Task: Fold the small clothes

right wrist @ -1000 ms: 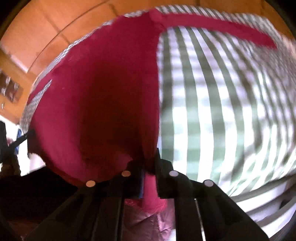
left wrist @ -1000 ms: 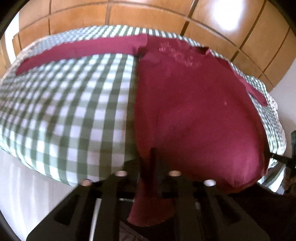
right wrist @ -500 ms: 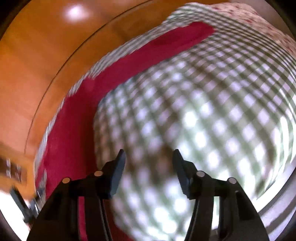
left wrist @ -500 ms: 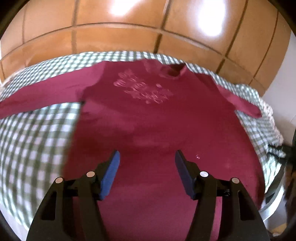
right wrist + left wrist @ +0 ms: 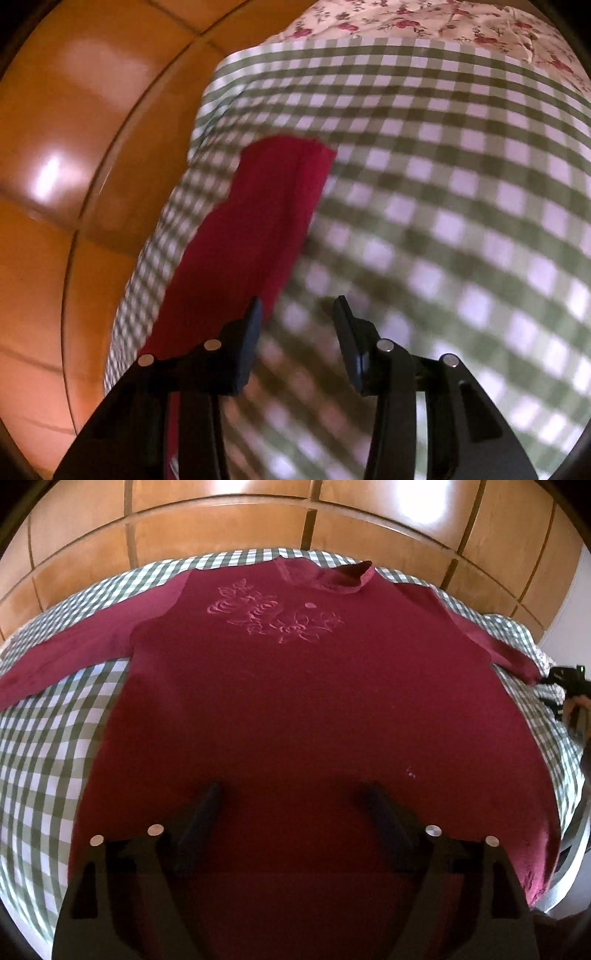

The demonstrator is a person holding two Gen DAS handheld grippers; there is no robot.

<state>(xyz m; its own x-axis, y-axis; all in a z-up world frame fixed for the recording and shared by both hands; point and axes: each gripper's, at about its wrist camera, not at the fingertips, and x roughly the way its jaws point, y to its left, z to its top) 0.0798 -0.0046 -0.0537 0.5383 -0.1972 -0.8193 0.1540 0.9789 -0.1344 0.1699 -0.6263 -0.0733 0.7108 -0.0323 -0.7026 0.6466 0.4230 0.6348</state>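
Maroon long-sleeve top (image 5: 295, 701) lies flat, face up on the checked bedspread (image 5: 48, 746), both sleeves spread, no fold made yet; left gripper (image 5: 293, 797) gapes empty over hem, right gripper (image 5: 297, 314) gapes empty beside right sleeve (image 5: 266, 218).

Both tongs, left (image 5: 293, 794) and right (image 5: 297, 308), hang with jaws spread (nothing gripped).

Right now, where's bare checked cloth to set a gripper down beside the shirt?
Bare checked cloth lies below the left sleeve, beside the maroon shirt. More lies right of the right sleeve, up to the floral fabric. The middle is all shirt, under the open left gripper.
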